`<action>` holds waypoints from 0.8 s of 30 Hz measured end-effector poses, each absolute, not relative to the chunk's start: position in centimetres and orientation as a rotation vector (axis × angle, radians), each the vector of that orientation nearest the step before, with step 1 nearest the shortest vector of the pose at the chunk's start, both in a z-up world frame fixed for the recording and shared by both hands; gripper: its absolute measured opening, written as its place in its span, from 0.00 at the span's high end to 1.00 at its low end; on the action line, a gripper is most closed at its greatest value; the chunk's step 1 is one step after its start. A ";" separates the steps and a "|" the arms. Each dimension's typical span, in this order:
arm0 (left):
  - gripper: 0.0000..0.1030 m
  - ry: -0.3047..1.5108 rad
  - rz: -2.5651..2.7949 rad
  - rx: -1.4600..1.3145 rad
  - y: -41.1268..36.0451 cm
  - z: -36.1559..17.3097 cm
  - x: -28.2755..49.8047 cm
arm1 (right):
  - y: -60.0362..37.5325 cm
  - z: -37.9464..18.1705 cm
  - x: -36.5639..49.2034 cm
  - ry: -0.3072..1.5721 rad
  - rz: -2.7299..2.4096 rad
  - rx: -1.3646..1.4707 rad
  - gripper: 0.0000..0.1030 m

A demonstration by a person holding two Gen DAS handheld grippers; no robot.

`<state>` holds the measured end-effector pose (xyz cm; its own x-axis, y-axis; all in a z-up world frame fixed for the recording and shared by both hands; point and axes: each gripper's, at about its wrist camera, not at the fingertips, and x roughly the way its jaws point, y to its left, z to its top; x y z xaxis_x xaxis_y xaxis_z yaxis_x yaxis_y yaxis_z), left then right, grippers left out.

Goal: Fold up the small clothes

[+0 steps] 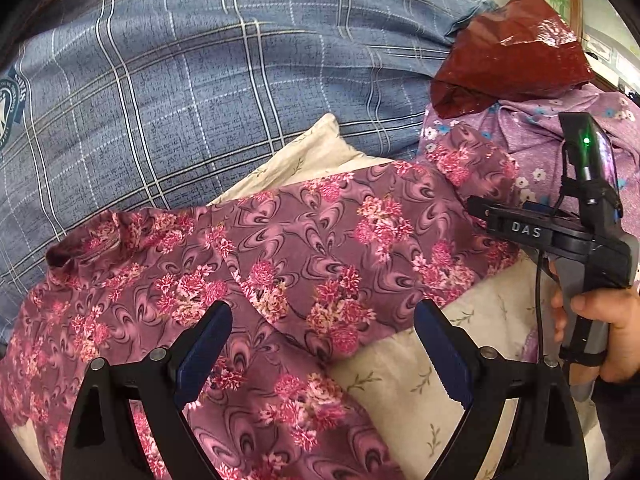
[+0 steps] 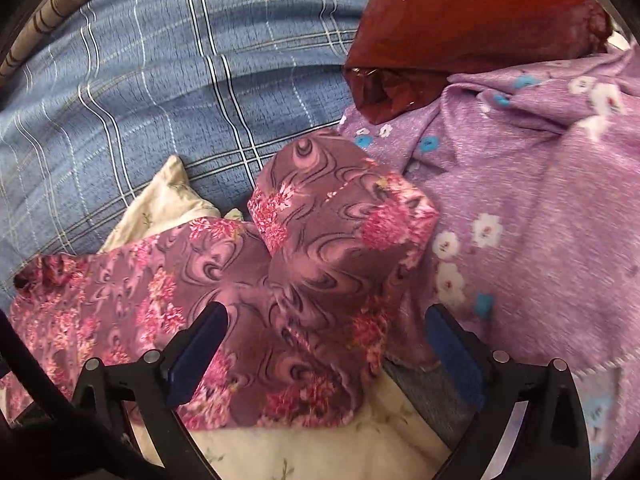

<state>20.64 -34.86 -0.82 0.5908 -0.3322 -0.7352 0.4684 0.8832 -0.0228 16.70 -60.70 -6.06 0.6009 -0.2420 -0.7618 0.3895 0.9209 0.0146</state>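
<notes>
Mauve floral garment (image 1: 280,248) lies spread on the cream sheet (image 1: 404,392) just in front of the blue plaid quilt (image 1: 168,92), and I have my left gripper (image 1: 324,344) and right gripper (image 2: 326,344) spread wide above it, gripping nothing.

Two floral garments — one maroon-pink (image 1: 304,248), one lilac (image 2: 540,208); one red bag (image 1: 508,60), one plaid quilt (image 1: 192,92), one cream sheet (image 1: 400,380)

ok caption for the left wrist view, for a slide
Open left gripper above a maroon pink-floral garment on a cream sheet, blue plaid quilt behind.
</notes>
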 end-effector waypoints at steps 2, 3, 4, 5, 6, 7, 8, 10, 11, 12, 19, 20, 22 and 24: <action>0.11 0.820 -0.467 0.181 -34.8 -1.2 21.0 | -60.6 -6.7 17.5 0.860 -0.379 0.171 0.06; 0.11 0.821 -0.465 0.183 -34.8 -1.4 21.1 | -60.7 -6.8 17.7 0.867 -0.385 0.163 0.07; 0.11 0.821 -0.463 0.186 -34.7 -1.6 21.2 | -60.8 -7.1 18.0 0.870 -0.393 0.157 0.08; 0.11 0.821 -0.463 0.188 -34.8 -1.7 21.2 | -61.0 -7.3 18.3 0.877 -0.403 0.152 0.12; 0.11 0.822 -0.462 0.188 -34.8 -1.8 21.3 | -61.2 -7.6 18.7 0.889 -0.413 0.149 0.19; 0.11 0.823 -0.461 0.187 -34.8 -1.8 21.4 | -61.4 -8.0 18.9 0.903 -0.414 0.152 0.26; 0.11 0.824 -0.462 0.186 -34.7 -1.9 21.4 | -61.5 -8.2 19.1 0.909 -0.416 0.157 0.28; 0.11 0.826 -0.465 0.184 -34.7 -2.0 21.5 | -61.6 -8.5 19.2 0.911 -0.418 0.155 0.41; 0.11 0.825 -0.466 0.184 -34.6 -1.9 21.5 | -61.6 -8.5 19.3 0.907 -0.412 0.149 0.48; 0.11 0.826 -0.467 0.183 -34.6 -2.0 21.5 | -61.5 -8.3 19.3 0.905 -0.406 0.138 0.59; 0.11 0.833 -0.496 0.165 -34.5 -1.7 21.5 | -60.1 -5.6 17.8 0.826 -0.281 0.191 0.83; 0.11 0.836 -0.505 0.162 -34.5 -1.6 21.5 | -59.7 -5.2 17.7 0.813 -0.247 0.197 0.84; 0.11 0.836 -0.519 0.151 -34.4 -1.3 21.7 | -58.3 -4.4 17.3 0.785 -0.145 0.193 0.84; 0.11 0.829 -0.530 0.133 -34.2 -0.8 21.8 | -56.5 -4.0 17.0 0.779 -0.041 0.182 0.84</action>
